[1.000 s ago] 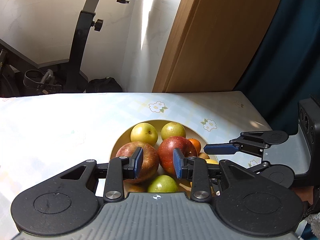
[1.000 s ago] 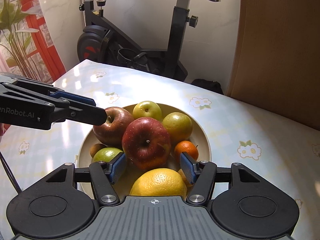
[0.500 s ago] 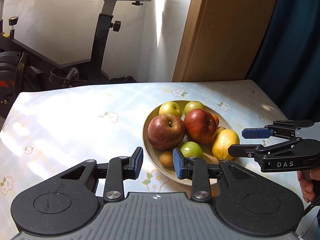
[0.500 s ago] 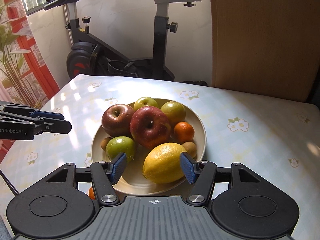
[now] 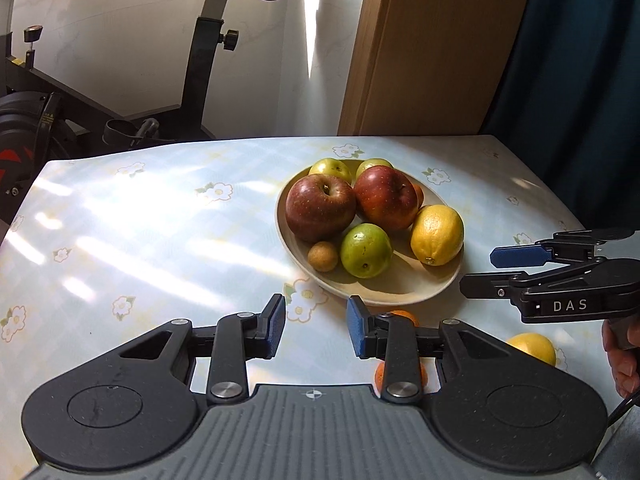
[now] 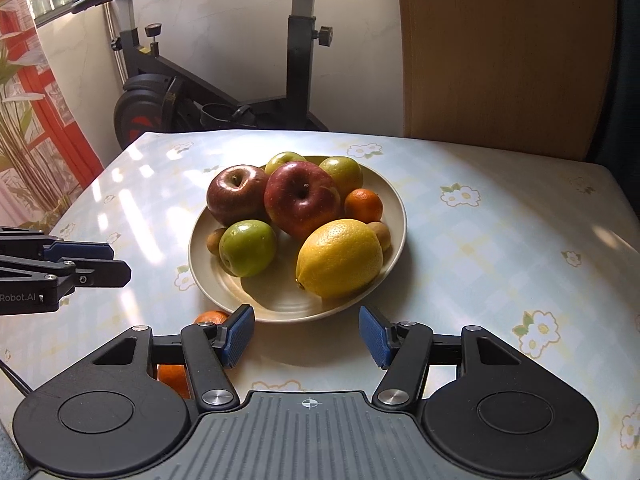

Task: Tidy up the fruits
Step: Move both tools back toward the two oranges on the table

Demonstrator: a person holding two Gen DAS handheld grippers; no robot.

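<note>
**Both grippers empty, short of the fruit plate**

Our left gripper (image 5: 316,330) hangs over the flowered tablecloth (image 5: 160,232) with its blue pads apart and nothing between them. Our right gripper (image 6: 307,334) stands wider spread, also empty, just short of the near rim of the plate (image 6: 280,308).

Nearest to us, off the plate, a small orange (image 6: 210,317) lies on the cloth, half hidden behind the right gripper's left finger — a second orange fruit (image 6: 173,376) shows under that gripper's body. In the left view a yellow fruit (image 5: 534,347) lies on the cloth beside the right gripper, and a hand (image 5: 622,354) shows at the frame's edge.

On the plate, the front row holds a lemon (image 6: 339,258) and a green apple (image 6: 248,248), with a small brown fruit (image 6: 215,240) to its left. Behind them sit two red apples (image 6: 302,198) touching, a mandarin (image 6: 363,205), and two yellow-green apples (image 6: 342,171) at the far rim.

Beyond the table stands an exercise bike (image 6: 224,96).
</note>
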